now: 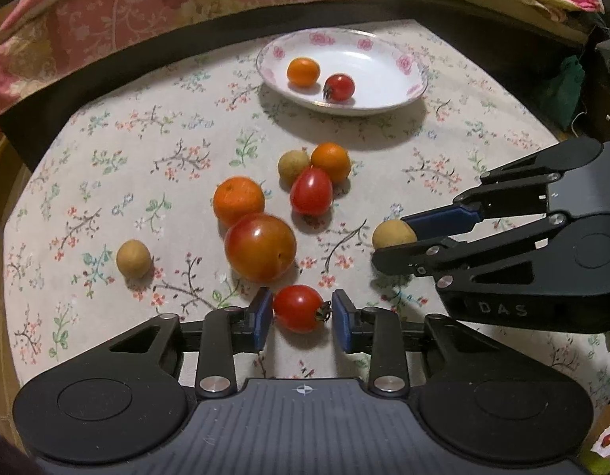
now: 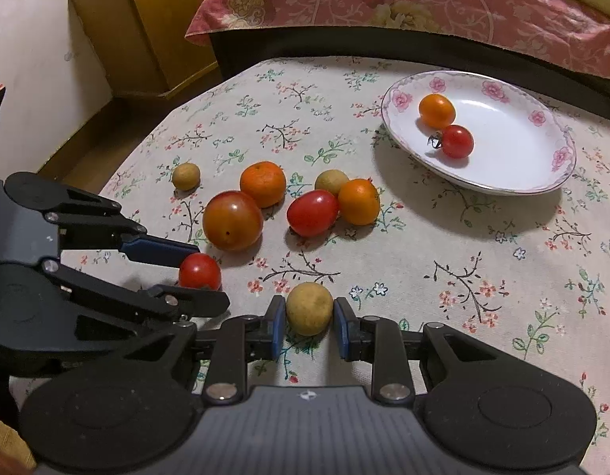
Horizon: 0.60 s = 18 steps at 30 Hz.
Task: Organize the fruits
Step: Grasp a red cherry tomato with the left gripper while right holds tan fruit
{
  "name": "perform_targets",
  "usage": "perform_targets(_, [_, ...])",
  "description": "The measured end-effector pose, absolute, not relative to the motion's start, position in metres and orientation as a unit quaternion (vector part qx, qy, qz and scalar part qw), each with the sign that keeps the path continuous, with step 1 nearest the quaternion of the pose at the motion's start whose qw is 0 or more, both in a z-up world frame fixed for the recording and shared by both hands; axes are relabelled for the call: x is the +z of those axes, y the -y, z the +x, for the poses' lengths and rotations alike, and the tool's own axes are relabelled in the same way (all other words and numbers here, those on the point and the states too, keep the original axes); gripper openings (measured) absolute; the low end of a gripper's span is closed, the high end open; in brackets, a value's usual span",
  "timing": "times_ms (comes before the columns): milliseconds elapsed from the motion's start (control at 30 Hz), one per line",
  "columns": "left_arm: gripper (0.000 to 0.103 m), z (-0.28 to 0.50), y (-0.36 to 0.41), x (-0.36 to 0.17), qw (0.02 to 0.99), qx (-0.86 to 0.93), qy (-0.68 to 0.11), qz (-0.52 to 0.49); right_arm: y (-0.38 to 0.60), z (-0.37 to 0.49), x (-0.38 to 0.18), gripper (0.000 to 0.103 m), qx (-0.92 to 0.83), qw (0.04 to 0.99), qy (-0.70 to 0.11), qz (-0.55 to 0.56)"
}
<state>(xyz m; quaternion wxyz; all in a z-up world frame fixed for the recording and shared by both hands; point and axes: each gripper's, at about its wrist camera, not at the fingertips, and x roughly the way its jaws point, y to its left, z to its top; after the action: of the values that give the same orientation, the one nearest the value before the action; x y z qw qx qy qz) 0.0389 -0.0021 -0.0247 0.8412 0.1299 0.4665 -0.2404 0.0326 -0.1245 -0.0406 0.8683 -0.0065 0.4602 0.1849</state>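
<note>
Left gripper (image 1: 301, 314): straddling a small red tomato (image 1: 299, 308) on the desk (image 1: 483, 91), well short of the plate (image 1: 388, 107); jaws narrowed, left pad touching, a sliver of gap showing at the stem side.
Right gripper (image 2: 308, 315): pinching a tan round fruit (image 2: 308, 308), jaws nearly shut, also on the near side of the plate.
Handling: tomato is looking light, smooth and thin-skinned, likely slippery and easily bruised; taking it across its middle, clear of the stem, seems best.
Tan fruit: appearing firmer, rough-skinned.
Plate: holding one orange fruit (image 1: 303, 72) and one red tomato (image 1: 339, 87).
Loose heap (image 1: 261, 245): lying between grippers and plate.
</note>
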Motion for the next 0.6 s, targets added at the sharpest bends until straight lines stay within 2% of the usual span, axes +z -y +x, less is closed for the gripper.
perform_targets(167, [0.041, 0.04, 0.007, -0.022, 0.843, -0.243, -0.461, 0.132, 0.128, 0.031, -0.034, 0.027, 0.181, 0.873, -0.452, -0.002])
perform_targets(333, [0.049, 0.038, 0.008, -0.033, 0.835, -0.243, -0.472, 0.142, 0.133, 0.031, -0.034, 0.027, 0.174, 0.874, -0.453, 0.001])
perform_targets(600, [0.05, 0.038, -0.002, -0.037, 0.841, -0.216, -0.475, 0.143, 0.134, 0.032, -0.034, 0.027, 0.171, 0.875, -0.453, 0.003])
